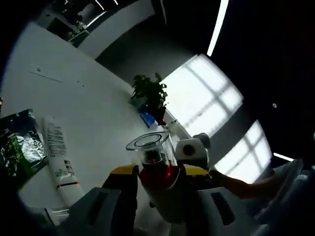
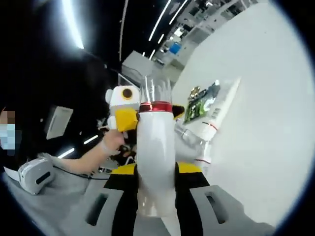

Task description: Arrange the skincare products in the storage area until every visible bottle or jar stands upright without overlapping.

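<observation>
Bottle (image 2: 156,157), white with red band, clear cap, apparently pinched by both tongs (image 1: 158,184) (image 2: 156,189).

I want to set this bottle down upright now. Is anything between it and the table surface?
Both grippers, left and right, clamp the white bottle above the white table. A white tube and a green sachet lie there; bare tabletop beside them looks free.

the left gripper (image 1: 157,189) has its yellow-tipped jaws closed on a white bottle (image 1: 158,179) with a red band and a clear cap, seen end-on. on the white tabletop (image 1: 93,113) lie a white tube (image 1: 60,160) and, beside it, a green foil packet (image 1: 17,145). farther off stands a potted plant (image 1: 150,96). a hand (image 1: 246,187) reaches in from the right.
</observation>
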### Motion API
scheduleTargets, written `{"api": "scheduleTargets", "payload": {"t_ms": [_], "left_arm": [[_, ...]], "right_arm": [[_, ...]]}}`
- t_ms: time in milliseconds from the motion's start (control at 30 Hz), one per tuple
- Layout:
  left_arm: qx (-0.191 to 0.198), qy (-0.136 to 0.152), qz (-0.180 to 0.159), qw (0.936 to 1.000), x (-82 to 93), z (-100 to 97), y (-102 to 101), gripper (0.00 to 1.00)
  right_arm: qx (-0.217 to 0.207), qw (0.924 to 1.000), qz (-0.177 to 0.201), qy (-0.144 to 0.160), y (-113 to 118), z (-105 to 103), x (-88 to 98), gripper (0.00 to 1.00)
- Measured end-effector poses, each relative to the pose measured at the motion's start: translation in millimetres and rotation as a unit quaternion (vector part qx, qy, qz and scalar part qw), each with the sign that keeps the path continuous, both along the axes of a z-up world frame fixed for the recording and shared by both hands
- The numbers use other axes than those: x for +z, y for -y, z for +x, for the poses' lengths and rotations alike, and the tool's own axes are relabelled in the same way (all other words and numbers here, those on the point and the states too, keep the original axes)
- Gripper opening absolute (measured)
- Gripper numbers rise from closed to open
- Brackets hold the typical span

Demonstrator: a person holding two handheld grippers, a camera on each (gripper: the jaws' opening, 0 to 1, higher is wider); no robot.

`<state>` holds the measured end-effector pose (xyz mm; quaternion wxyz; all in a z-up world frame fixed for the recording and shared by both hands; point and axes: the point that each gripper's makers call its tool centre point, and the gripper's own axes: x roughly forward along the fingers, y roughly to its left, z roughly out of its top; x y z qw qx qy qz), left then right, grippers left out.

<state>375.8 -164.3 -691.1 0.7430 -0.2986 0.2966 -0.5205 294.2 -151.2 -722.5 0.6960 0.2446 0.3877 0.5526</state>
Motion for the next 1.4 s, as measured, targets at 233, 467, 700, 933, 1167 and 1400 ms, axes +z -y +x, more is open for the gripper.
{"api": "scheduleTargets", "payload": {"t_ms": [233, 467, 700, 933, 1167, 1400], "left_arm": [[-0.003, 0.058, 0.045, 0.9973, -2.3, -2.7, 5.9, 0.26], [-0.003, 0.155, 0.105, 0.9823, -2.4, -5.1, 9.8, 0.26], [-0.004, 0.219, 0.162, 0.9622, -3.8, -9.5, 13.9, 0.25], [0.015, 0.284, 0.208, 0.9359, -5.2, -4.2, 15.8, 0.25], [0.024, 0.293, 0.24, 0.9251, -12.1, -1.9, 14.9, 0.25], [0.038, 0.302, 0.249, 0.9194, -11.3, 1.9, 13.8, 0.24]], "right_arm": [[0.002, 0.9958, -0.06, 0.07, 3.5, 5.2, -14.5, 0.28], [0.014, 0.9837, -0.108, 0.143, 3.8, 13.2, -26.9, 0.28], [0.007, 0.9711, -0.143, 0.191, 9.7, 42.4, -37.4, 0.29], [-0.014, 0.9456, -0.197, 0.258, 16.3, 66.5, -46.0, 0.29], [-0.01, 0.9319, -0.216, 0.291, 13.5, 71.8, -57.2, 0.29], [0.003, 0.9291, -0.194, 0.315, 10.3, 83.0, -59.8, 0.3]]}}
